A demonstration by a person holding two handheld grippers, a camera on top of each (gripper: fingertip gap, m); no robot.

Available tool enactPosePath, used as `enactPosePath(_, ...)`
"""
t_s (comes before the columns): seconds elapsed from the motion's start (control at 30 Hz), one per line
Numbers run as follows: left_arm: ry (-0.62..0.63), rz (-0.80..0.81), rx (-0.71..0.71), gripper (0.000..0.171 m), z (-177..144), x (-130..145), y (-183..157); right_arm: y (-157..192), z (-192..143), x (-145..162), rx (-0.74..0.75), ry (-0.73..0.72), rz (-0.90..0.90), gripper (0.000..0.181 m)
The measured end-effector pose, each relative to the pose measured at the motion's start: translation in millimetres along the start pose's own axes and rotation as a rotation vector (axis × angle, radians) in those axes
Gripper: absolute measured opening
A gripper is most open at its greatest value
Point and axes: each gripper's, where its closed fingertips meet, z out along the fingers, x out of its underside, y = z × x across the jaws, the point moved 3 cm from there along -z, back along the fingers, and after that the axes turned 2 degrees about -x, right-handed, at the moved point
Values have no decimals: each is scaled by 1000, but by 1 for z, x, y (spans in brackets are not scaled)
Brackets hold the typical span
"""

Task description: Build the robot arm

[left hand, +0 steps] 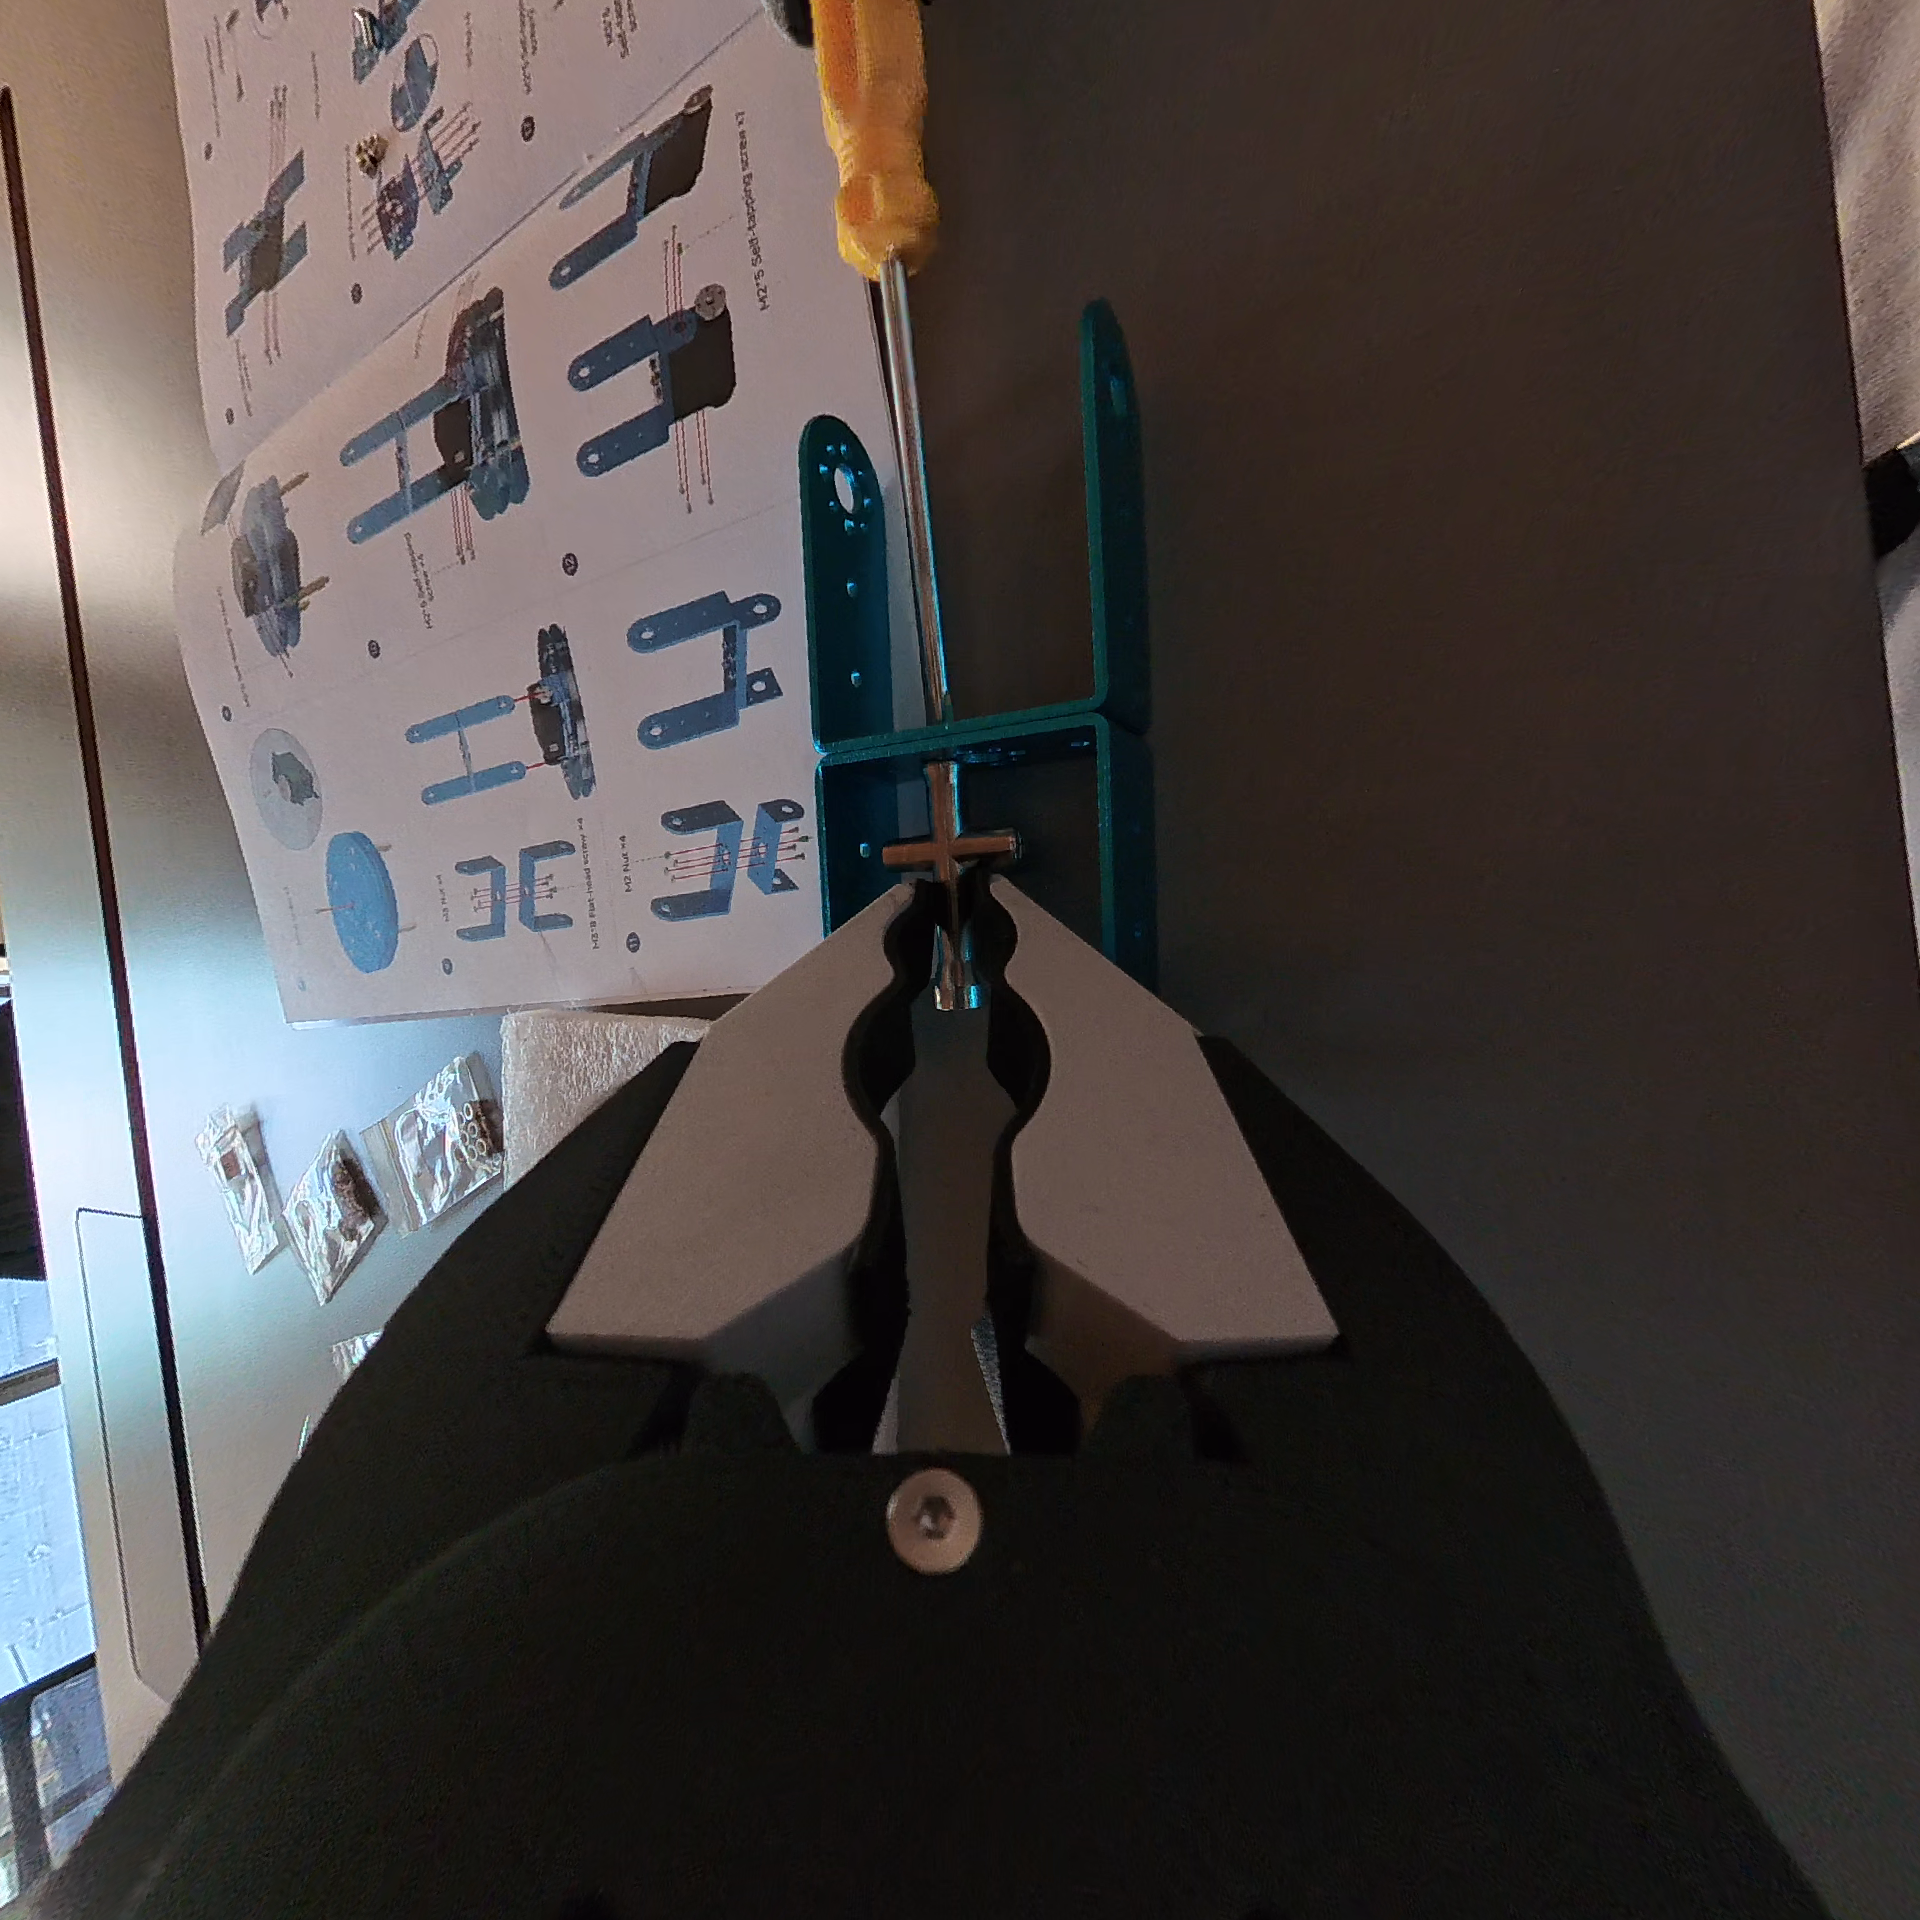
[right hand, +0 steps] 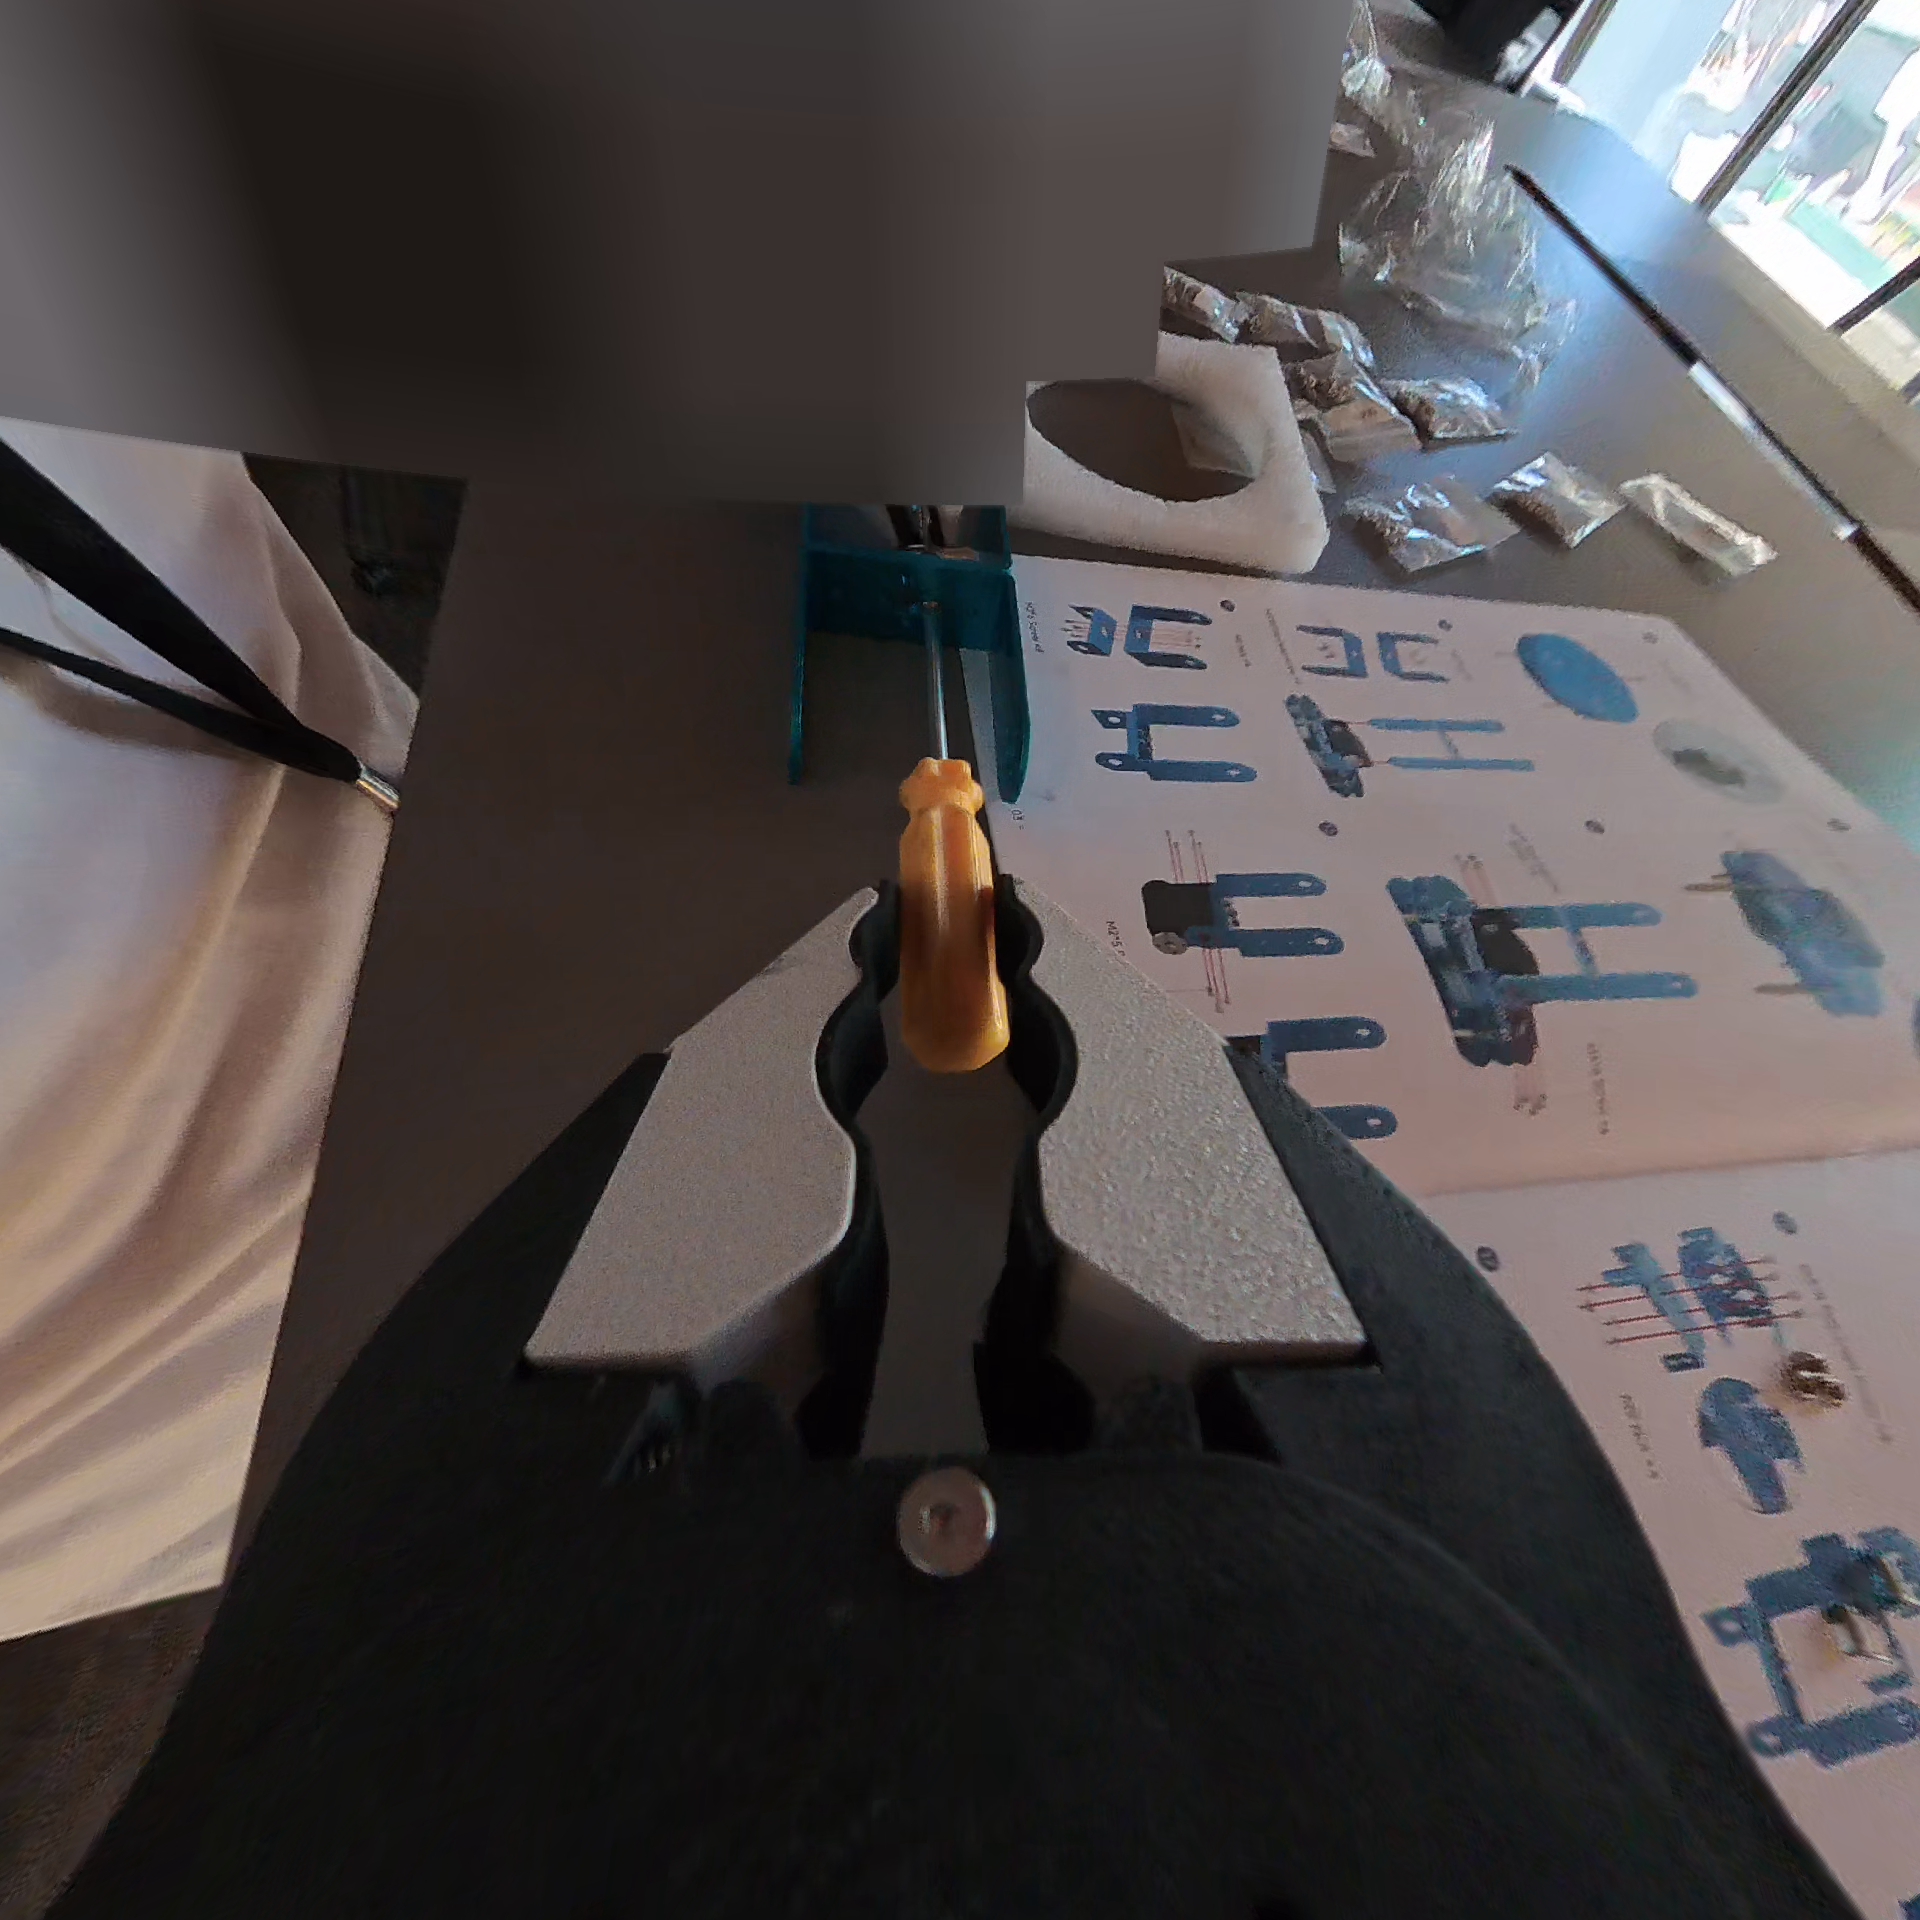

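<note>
Left gripper (left hand: 948, 885): fingers nearly closed, clamped on a small silver cross-shaped metal socket wrench (left hand: 948, 854); wrench's far arm meets the bracket web.
Right gripper (right hand: 943, 894): narrow gap, pinching the yellow plastic-handled screwdriver (right hand: 948, 935) by its handle.
Screwdriver: steel shaft runs forward, tip on the web of the brackets.
Brackets: 2 teal U-shaped metal brackets (left hand: 1117, 665) set back to back on the dark grey table (left hand: 1455, 623), between both grippers.
Beside: white printed instruction sheet (left hand: 499, 582), touching the brackets' edge.
Further off: white foam block (right hand: 1174, 468), small clear bags of hardware (right hand: 1434, 405).
Table edge: white cloth (right hand: 156, 935), black strap.
</note>
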Motion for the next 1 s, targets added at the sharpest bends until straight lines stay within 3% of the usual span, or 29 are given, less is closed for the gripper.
enactPosePath(0.17, -2, 2, -1, 5, 0, 0, 0, 6, 1, -2, 100, 23, -236, 17)
enactPosePath(0.33, -4, 7, 0, 5, 0, 1, 0, 7, 6, 6, 153, 91, -321, 16)
enactPosePath(0.43, -8, 8, -2, 5, 0, 1, 0, 8, 12, 17, 139, 163, -284, 17)
enactPosePath(0.63, -8, 25, -12, 5, -1, 0, 0, 2, 5, 6, 87, 58, -109, 17)
enactPosePath(1.0, -10, 51, -40, 5, -2, -1, -1, 3, 9, 14, 21, 114, 32, 17)
